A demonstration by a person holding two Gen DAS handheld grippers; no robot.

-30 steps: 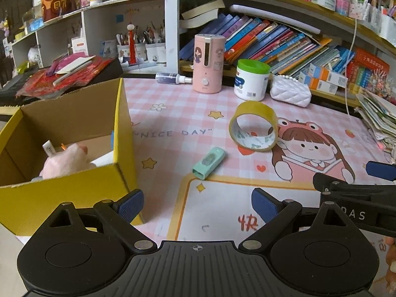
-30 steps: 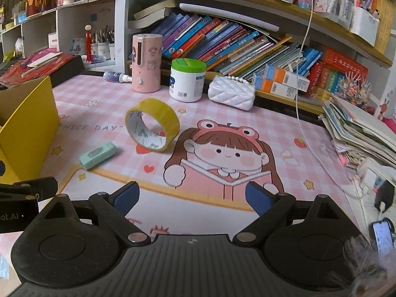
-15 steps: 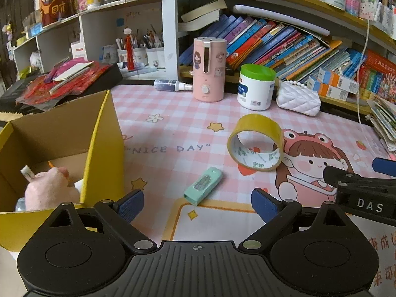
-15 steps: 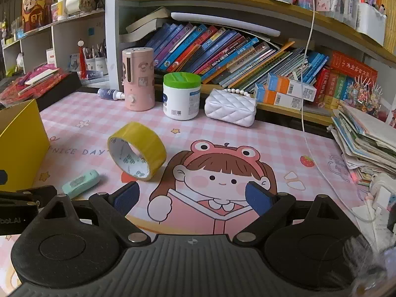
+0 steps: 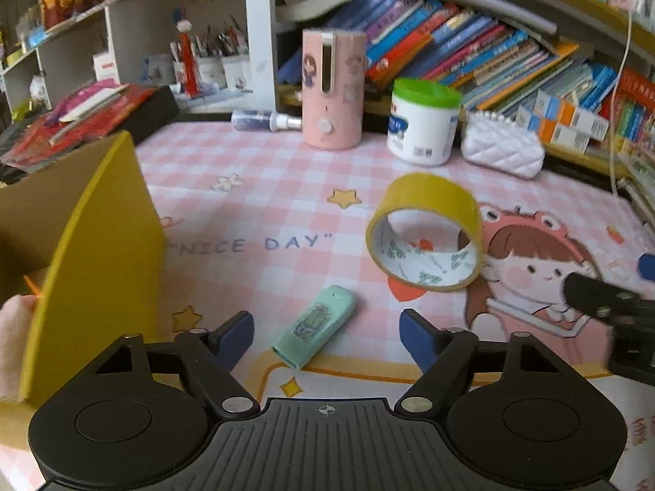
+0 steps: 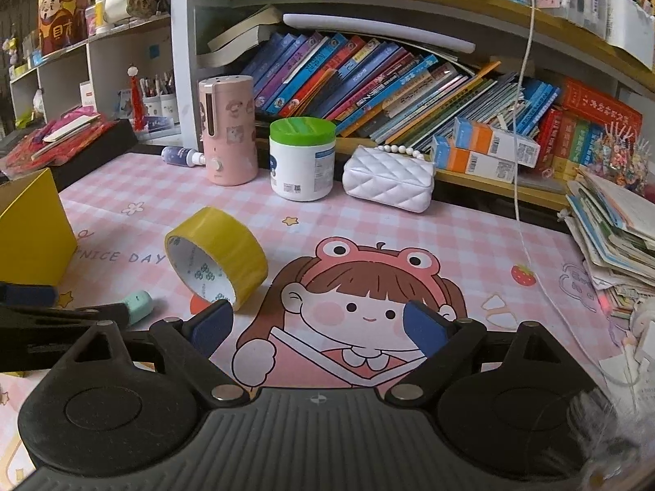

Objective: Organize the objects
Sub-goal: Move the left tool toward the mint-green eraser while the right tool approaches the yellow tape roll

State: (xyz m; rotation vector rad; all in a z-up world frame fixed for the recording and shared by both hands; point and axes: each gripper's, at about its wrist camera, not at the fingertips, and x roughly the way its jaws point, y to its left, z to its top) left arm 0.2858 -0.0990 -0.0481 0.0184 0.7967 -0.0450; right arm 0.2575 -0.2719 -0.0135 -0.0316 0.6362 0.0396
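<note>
Pink checked matting [image 5: 286, 188] covers my desk, where the mint eraser [image 5: 313, 326] lies flat, just right of the yellow box [image 5: 98, 253] it seems bound for. My left gripper [image 5: 326, 337] straddles it, jaws closing, pads not yet touching. Beyond the eraser stands a tape roll [image 5: 425, 233]; my right gripper [image 6: 317, 327] waits spread and empty, with bare mat around.

we are seeing a pink cylinder device [image 6: 227, 131] standing at the back of the pink checked mat [image 6: 470, 237], a green-lidded white tub [image 6: 302, 159] just beside it, then a white quilted purse [image 6: 389, 178]. slanting books [image 6: 368, 82] are filling the shelf behind.
</note>
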